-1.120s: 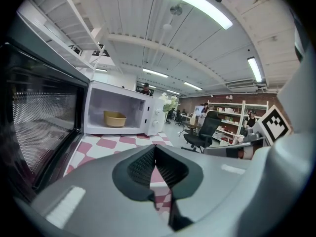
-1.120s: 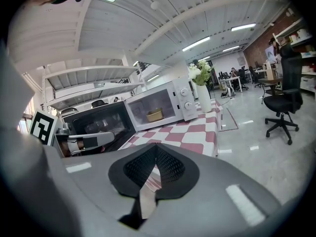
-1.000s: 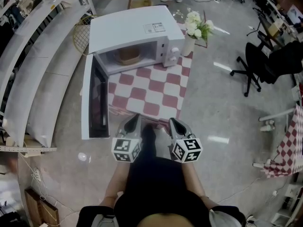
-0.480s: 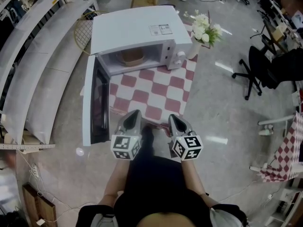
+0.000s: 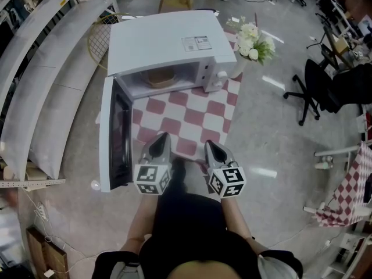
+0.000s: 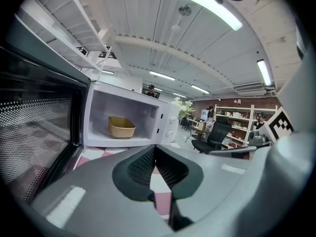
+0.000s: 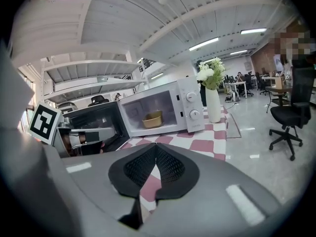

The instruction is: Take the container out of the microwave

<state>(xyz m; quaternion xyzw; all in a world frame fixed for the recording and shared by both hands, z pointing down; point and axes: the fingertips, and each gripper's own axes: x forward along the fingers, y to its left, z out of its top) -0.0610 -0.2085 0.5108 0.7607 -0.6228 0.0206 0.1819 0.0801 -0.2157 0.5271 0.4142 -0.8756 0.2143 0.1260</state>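
A white microwave (image 5: 168, 42) stands on a red-and-white checked cloth (image 5: 186, 118) with its door (image 5: 115, 132) swung wide open to the left. A tan container (image 5: 160, 77) sits inside the cavity; it also shows in the left gripper view (image 6: 121, 127) and the right gripper view (image 7: 152, 119). My left gripper (image 5: 161, 138) is shut and empty, over the near edge of the cloth beside the open door. My right gripper (image 5: 210, 145) hangs level with it to the right, also shut and empty. Both point at the cavity, well short of it.
A white vase of flowers (image 5: 249, 39) stands at the microwave's right corner. White shelving (image 5: 40, 74) runs along the left. A black office chair (image 5: 317, 80) is on the floor to the right. A gold wire basket (image 5: 100, 36) sits behind the microwave.
Both grippers have moved forward together over the near edge of the cloth, closer to the microwave. Their jaws have stayed shut.
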